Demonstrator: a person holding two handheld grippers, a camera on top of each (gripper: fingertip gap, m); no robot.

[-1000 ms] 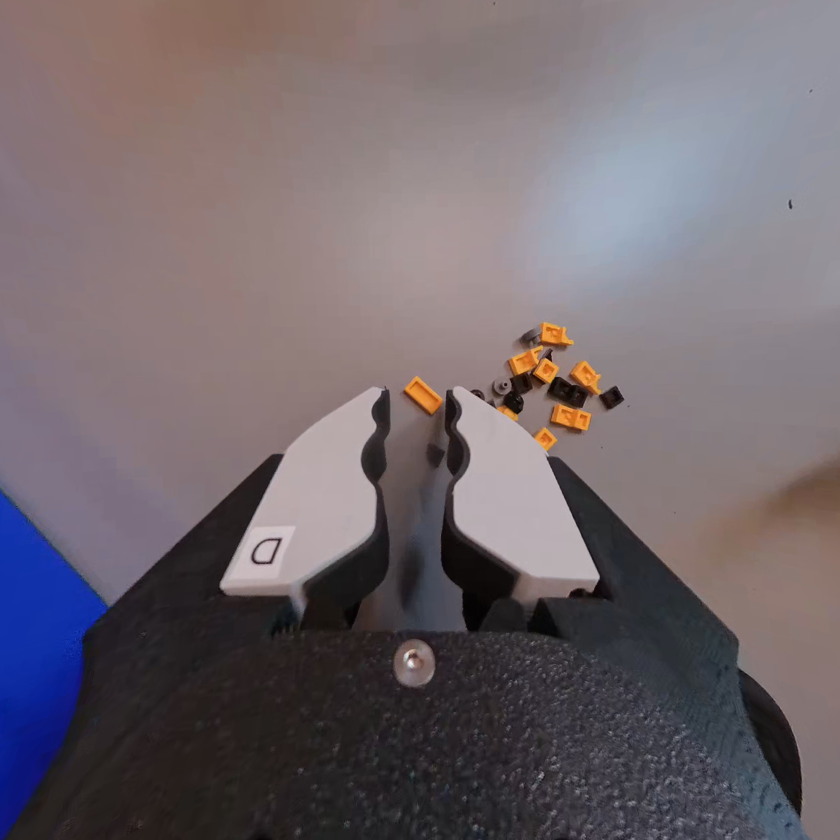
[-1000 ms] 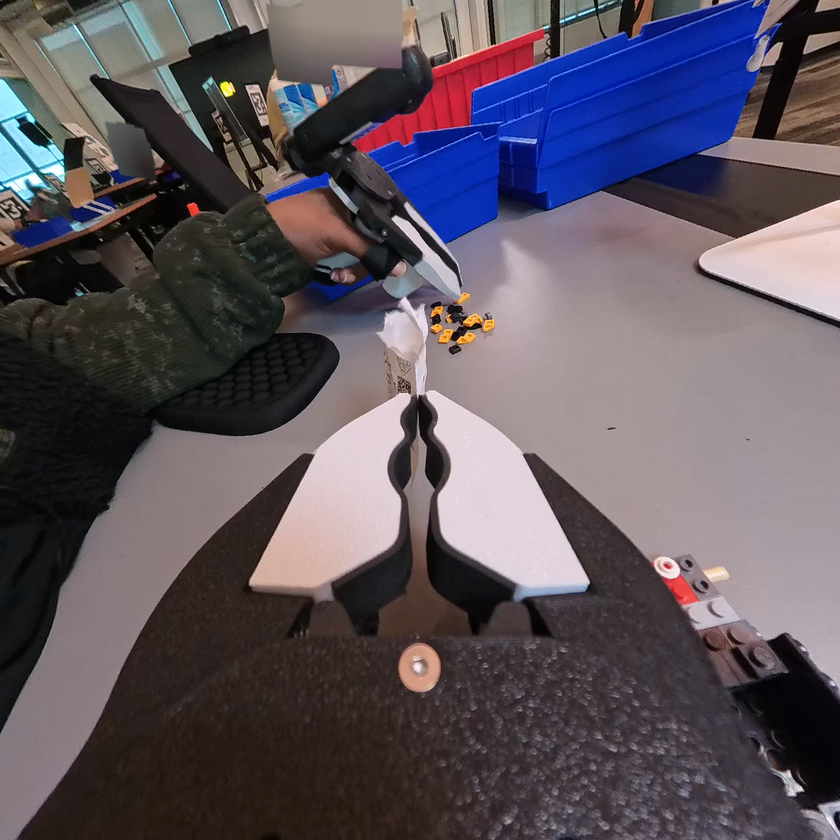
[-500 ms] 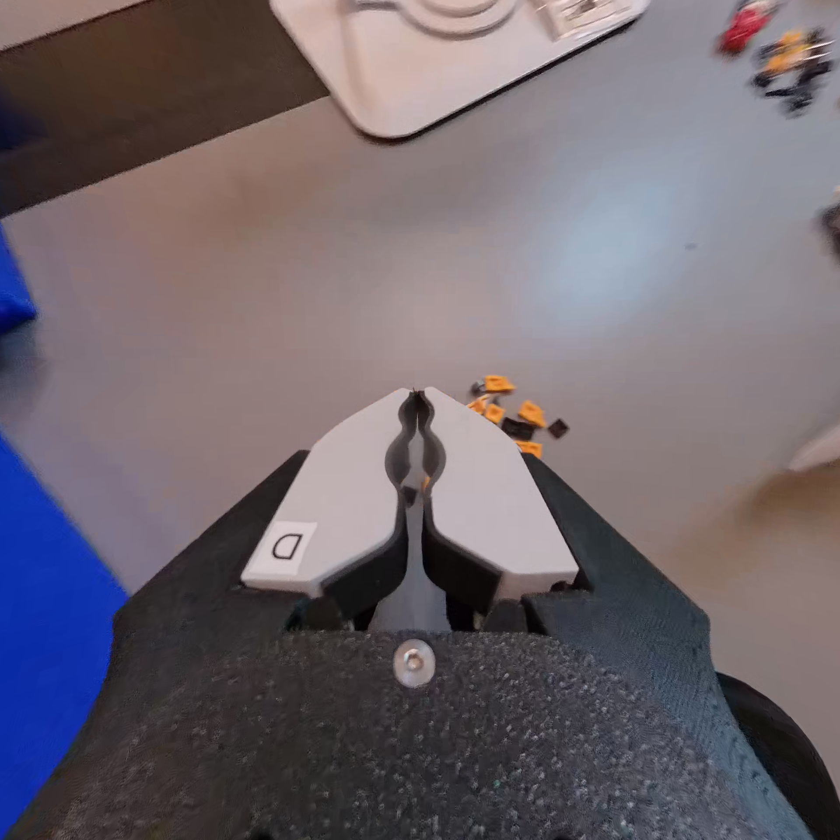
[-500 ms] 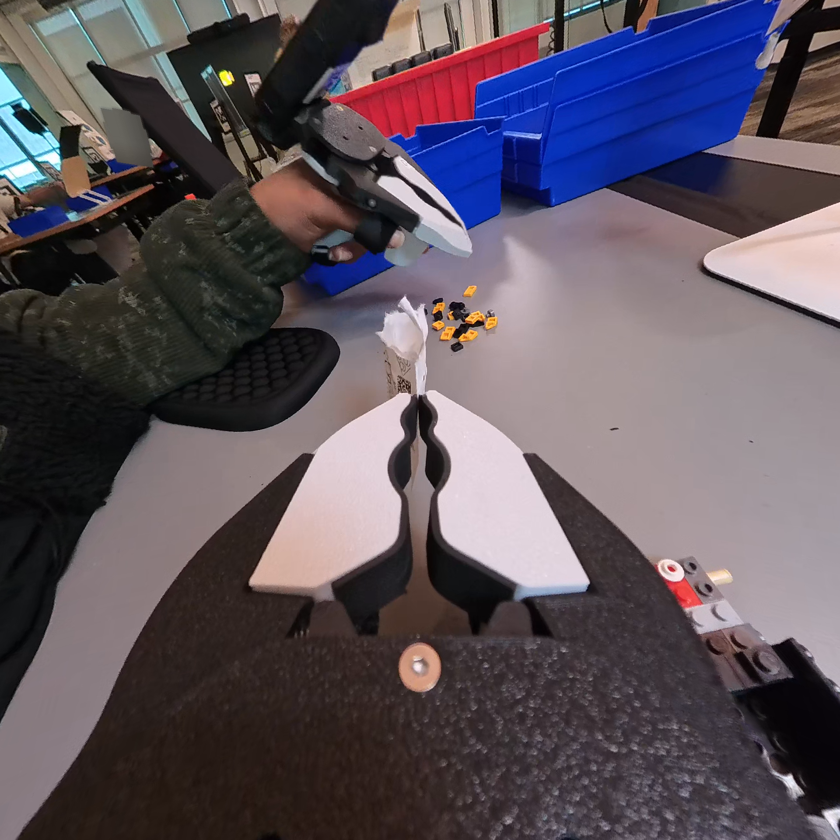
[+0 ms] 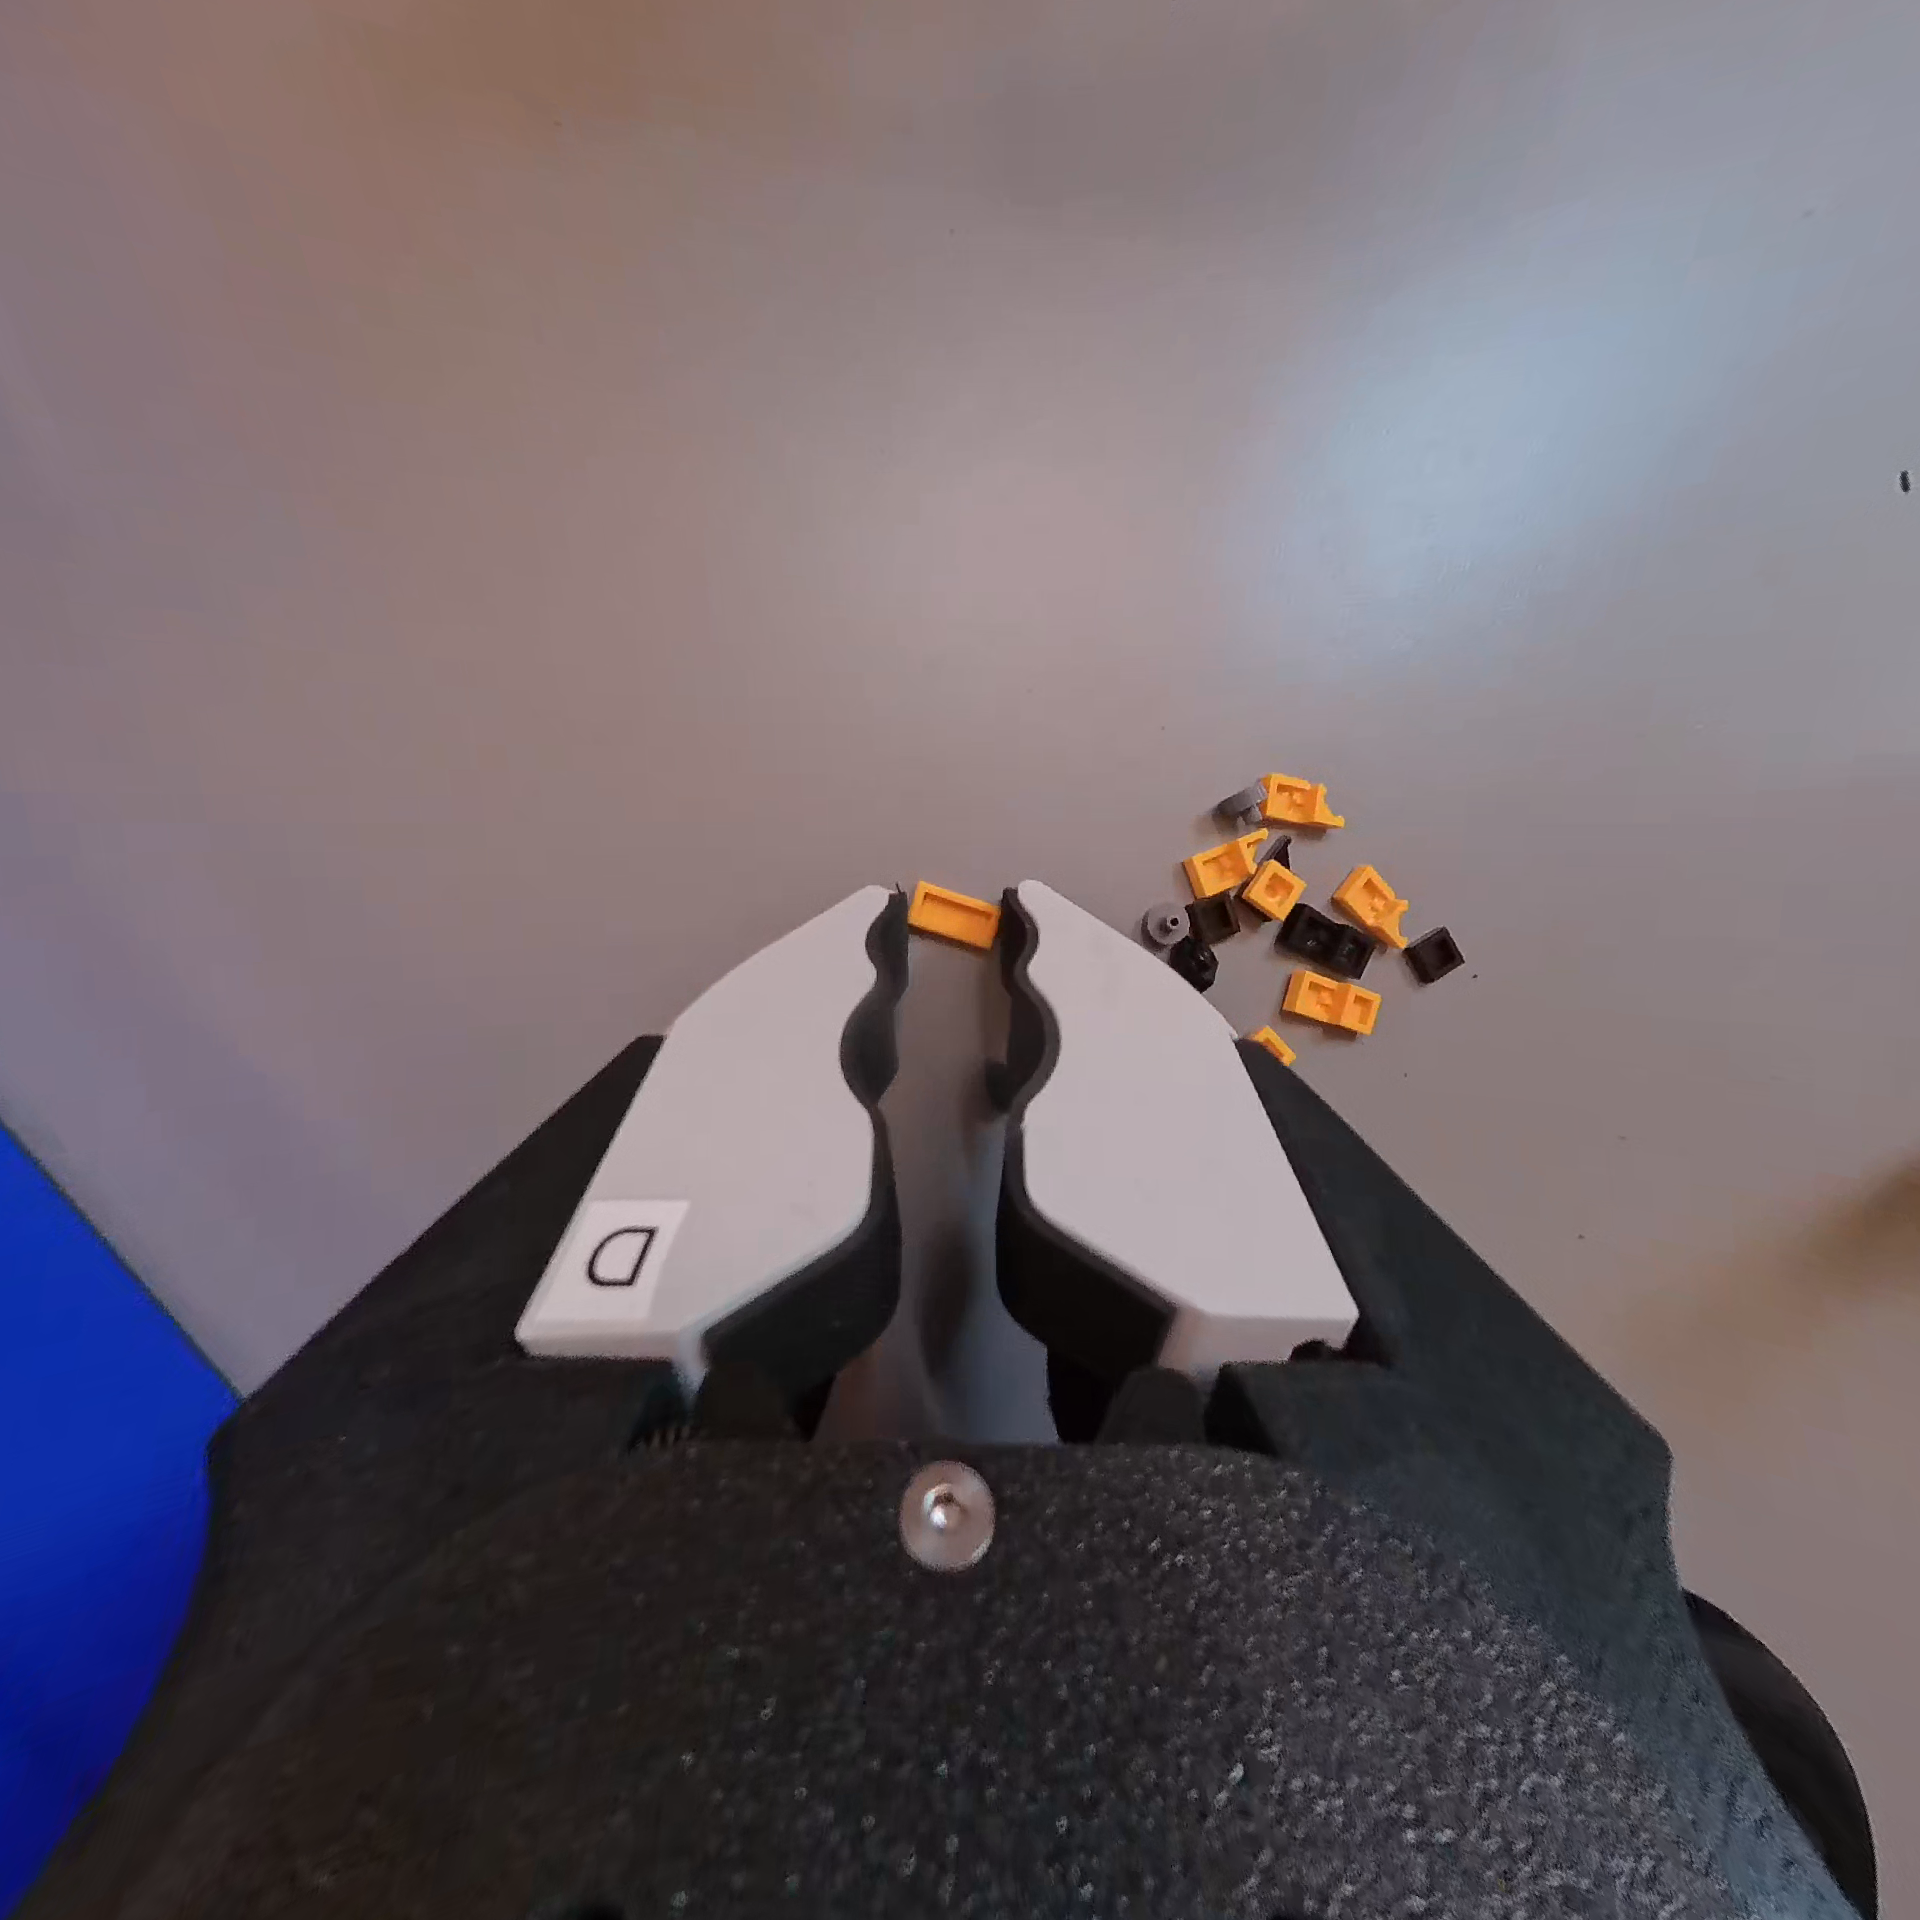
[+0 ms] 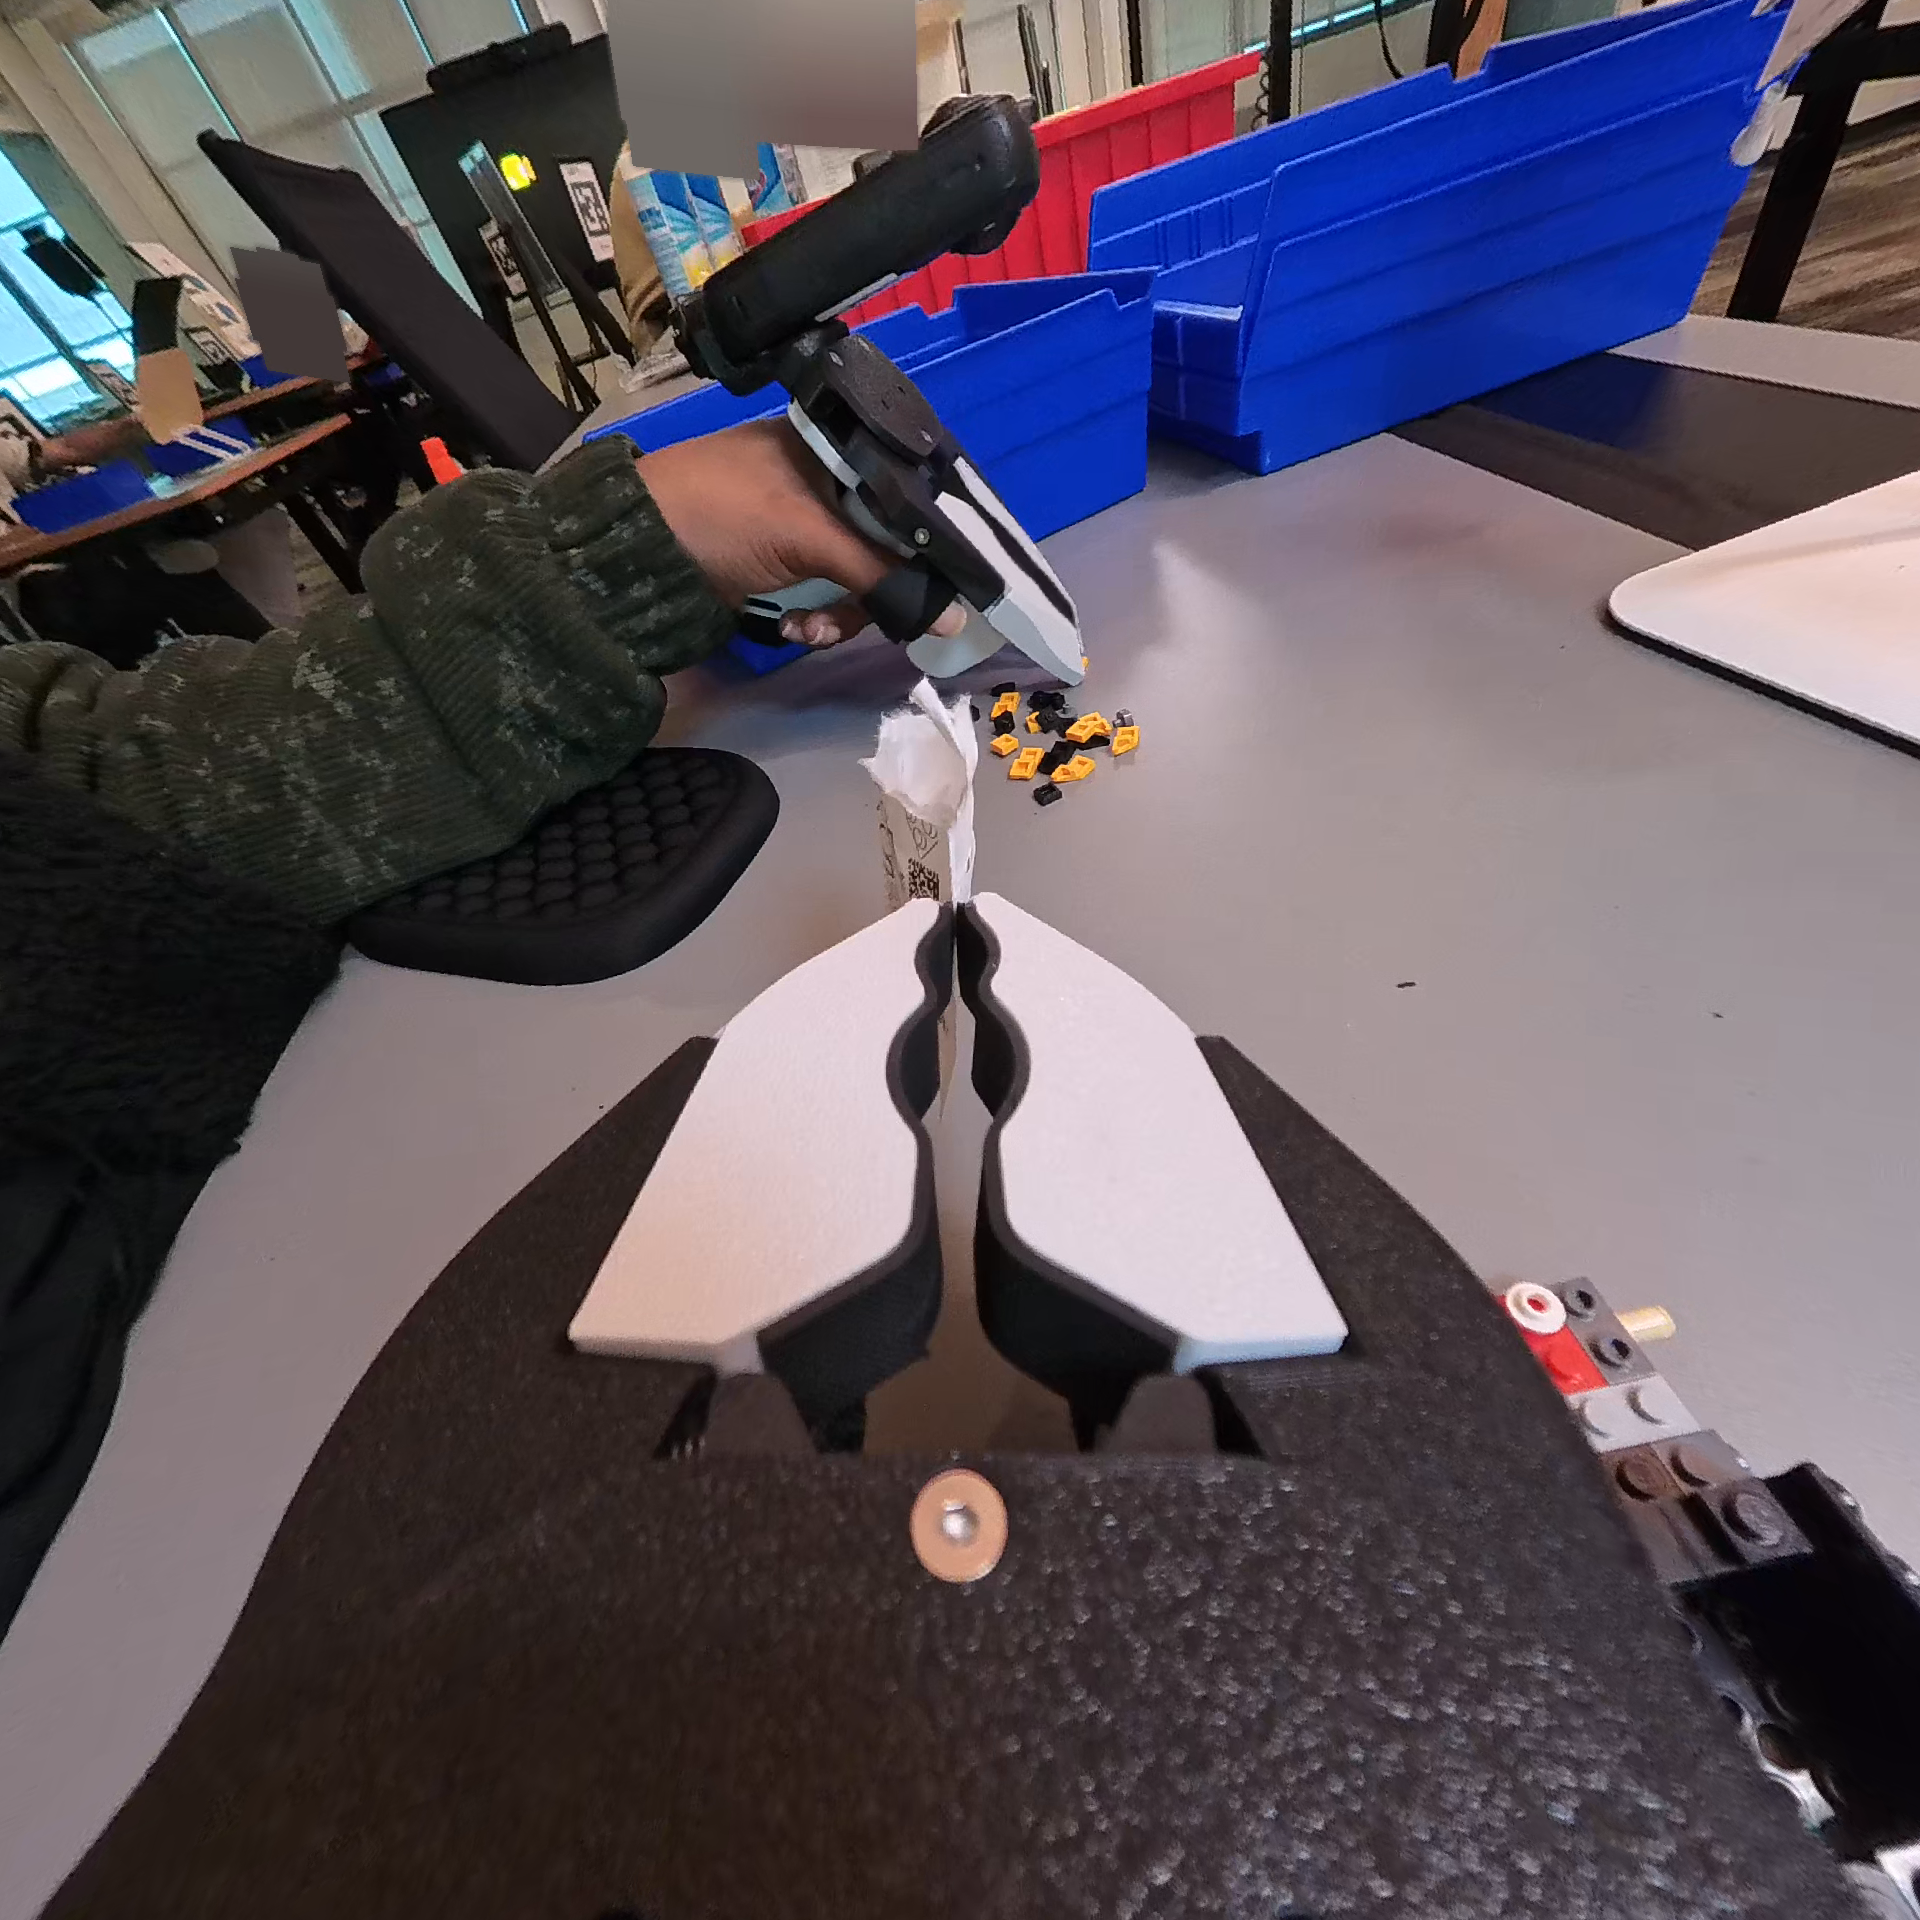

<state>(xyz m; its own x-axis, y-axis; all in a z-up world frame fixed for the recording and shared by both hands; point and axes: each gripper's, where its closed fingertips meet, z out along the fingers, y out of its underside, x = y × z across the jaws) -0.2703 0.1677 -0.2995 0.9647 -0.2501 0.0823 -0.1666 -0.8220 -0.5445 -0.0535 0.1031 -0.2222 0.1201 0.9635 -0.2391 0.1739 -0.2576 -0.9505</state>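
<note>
My left gripper (image 5: pixel 951 914) is low over the grey table (image 5: pixel 727 520). Its tips are closed on a small orange flat brick (image 5: pixel 953 916), and both pads touch the brick's ends. A pile of small orange, black and grey bricks (image 5: pixel 1309 914) lies just to its right. The right wrist view shows this gripper (image 6: pixel 1070 670) held by a hand, tips down at the edge of the same pile (image 6: pixel 1060 732). My right gripper (image 6: pixel 956 909) is shut on a torn white paper bag (image 6: pixel 925 790) that stands up from its tips.
A black honeycomb pad (image 6: pixel 582 873) lies under the person's green sleeve (image 6: pixel 447 665). Blue bins (image 6: pixel 1455 239) and a red bin (image 6: pixel 1132 114) stand at the back. A white tray (image 6: pixel 1787 603) is at the right. A partly built brick model (image 6: pixel 1621 1392) sits by my right gripper. The tips of one gripper are about 25 centimeters away from the tips of the other.
Half a second ago the left gripper was raised and fully shut; now it is back down at the pile with its tips closed on the orange flat brick. The right gripper has not moved.
</note>
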